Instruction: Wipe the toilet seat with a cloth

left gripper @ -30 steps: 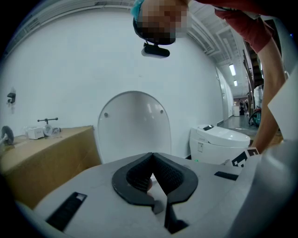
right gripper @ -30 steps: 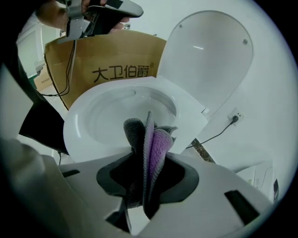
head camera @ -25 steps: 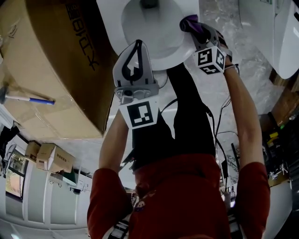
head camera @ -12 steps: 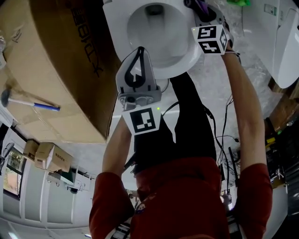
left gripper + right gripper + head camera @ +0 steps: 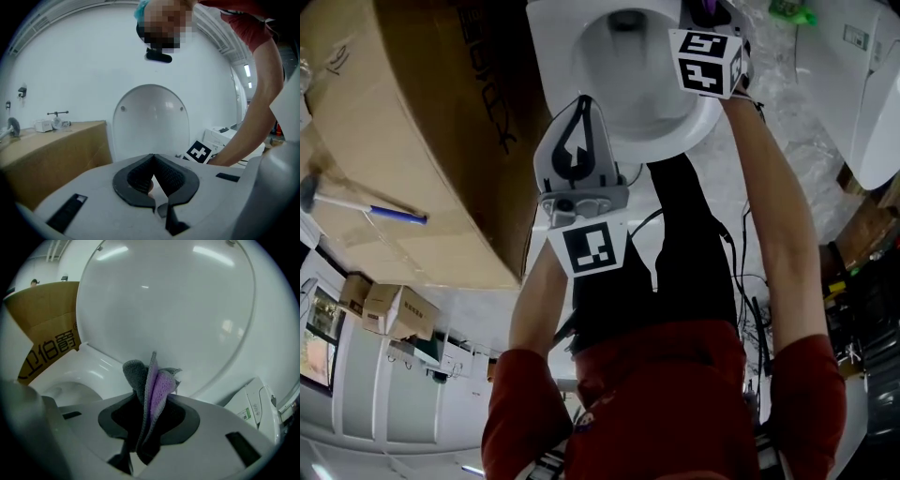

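The white toilet seat [image 5: 689, 127] rings the bowl at the top of the head view, and its raised lid [image 5: 178, 310] fills the right gripper view. My right gripper [image 5: 710, 17] is over the seat's right rear side, shut on a purple and grey cloth [image 5: 153, 380]. The cloth sticks up from between the jaws, close to the lid. Whether it touches the seat is hidden. My left gripper [image 5: 579, 101] hovers by the front left of the bowl. Its jaws are shut with nothing between them, and it points at the lid [image 5: 150, 122].
A big cardboard box [image 5: 403, 141] stands close to the toilet's left side, with a hammer [image 5: 356, 202] lying on it. A white appliance [image 5: 872, 84] is at the right. Cables [image 5: 750, 281] trail on the floor by the person's legs. Small boxes [image 5: 394, 309] sit at lower left.
My right gripper has carried the cloth along the seat's right side toward the back. The left gripper has stayed by the front of the bowl, still shut.
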